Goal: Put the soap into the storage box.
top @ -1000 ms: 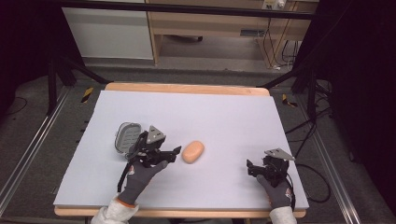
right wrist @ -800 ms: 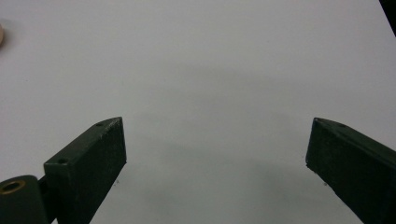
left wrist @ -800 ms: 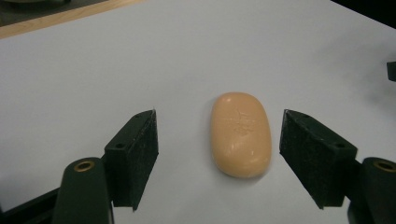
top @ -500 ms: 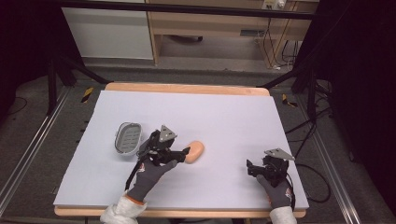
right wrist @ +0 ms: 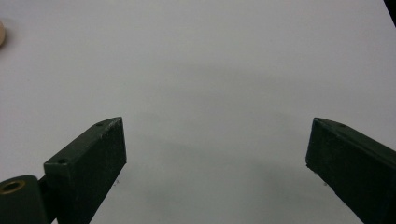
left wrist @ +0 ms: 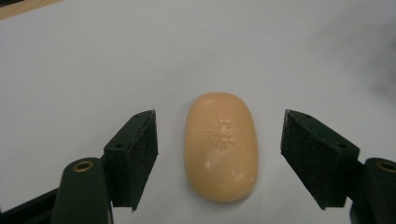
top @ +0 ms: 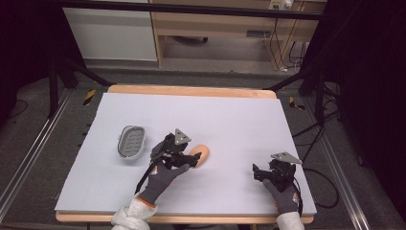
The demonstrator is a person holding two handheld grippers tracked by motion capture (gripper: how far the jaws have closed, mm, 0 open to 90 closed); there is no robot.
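A peach-coloured oval soap bar (top: 201, 154) lies flat on the white table mat (top: 230, 120) near the middle. In the left gripper view the soap bar (left wrist: 221, 147) sits between the two black jaws, with a gap on each side. My left gripper (top: 190, 158) is open around it, the pads clear of the soap. My right gripper (top: 258, 173) rests near the front right of the mat, open, with bare mat between its jaws. A sliver of the soap bar (right wrist: 2, 32) peeks in at the far left edge of the right gripper view.
A small grey ribbed soap dish (top: 131, 142) sits on the mat to the left of my left hand. The wooden table edge (top: 191, 90) runs along the back. Metal frame legs and cables stand around the table on the floor.
My left gripper has moved right, away from the soap dish, and now straddles the soap bar. The right gripper has stayed put.
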